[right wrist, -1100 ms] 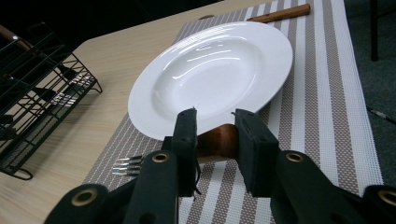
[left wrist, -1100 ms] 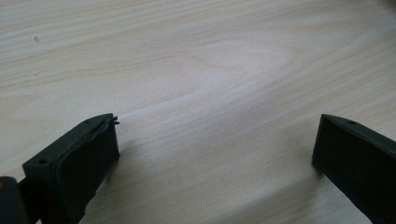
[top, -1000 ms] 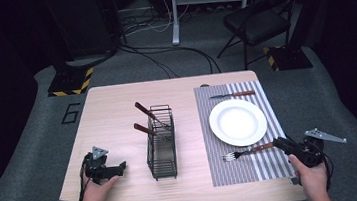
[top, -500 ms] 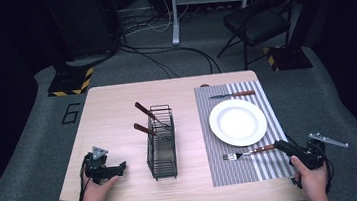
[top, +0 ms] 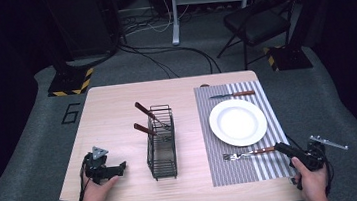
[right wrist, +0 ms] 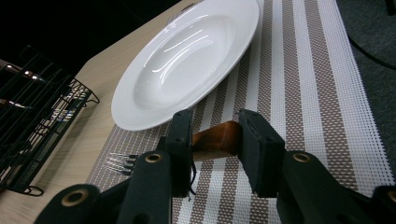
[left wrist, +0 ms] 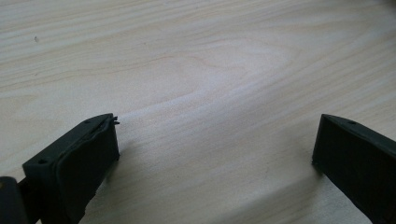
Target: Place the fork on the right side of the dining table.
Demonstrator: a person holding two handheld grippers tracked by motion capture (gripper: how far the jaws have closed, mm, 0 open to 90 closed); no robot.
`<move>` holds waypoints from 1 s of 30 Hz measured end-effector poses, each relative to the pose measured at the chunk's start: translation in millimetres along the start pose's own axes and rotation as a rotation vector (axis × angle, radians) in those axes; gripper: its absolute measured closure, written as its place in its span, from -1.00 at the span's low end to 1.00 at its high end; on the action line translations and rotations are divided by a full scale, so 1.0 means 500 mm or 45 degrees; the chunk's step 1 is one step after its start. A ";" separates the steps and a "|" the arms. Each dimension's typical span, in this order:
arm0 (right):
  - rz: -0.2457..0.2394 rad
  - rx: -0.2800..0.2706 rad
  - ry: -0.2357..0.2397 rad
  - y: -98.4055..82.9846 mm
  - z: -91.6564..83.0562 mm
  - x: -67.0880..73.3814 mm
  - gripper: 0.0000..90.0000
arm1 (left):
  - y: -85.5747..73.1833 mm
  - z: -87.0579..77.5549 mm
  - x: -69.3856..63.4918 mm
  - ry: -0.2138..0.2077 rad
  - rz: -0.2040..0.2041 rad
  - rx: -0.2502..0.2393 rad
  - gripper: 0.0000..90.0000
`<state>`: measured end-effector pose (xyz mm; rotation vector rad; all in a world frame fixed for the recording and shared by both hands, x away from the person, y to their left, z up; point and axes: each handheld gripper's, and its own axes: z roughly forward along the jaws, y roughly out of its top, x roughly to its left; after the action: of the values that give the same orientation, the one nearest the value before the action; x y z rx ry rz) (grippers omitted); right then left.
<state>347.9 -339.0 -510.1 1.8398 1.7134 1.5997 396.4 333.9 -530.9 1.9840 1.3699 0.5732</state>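
Fork gripped by its wooden handle beside the plate

Leftmost, the left gripper (top: 107, 169) is rested on the pale wooden table (top: 112, 112), its jaws held wide apart over bare wood. Next, a black wire cutlery caddy (top: 160, 141) is seen holding brown-handled utensils. On the striped woven placemat (top: 268, 164), beside the round white plate (top: 238, 122), the wooden-handled steel fork (right wrist: 212, 139) is clamped at its handle by the right gripper (right wrist: 215, 140). It is judged light and stiff; the handle's end offers a sure hold.

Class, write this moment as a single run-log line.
left tool: open, on bare table | right tool: jaws around fork handle on placemat | plate: empty
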 end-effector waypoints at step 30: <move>-0.014 0.015 -0.112 0.001 -0.004 -0.011 0.35 | -0.001 0.000 -0.001 0.001 0.002 -0.006 -1.00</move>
<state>348.0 -345.0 -511.9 1.8736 1.6964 1.4844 396.1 333.3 -531.3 1.9816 1.3666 0.5776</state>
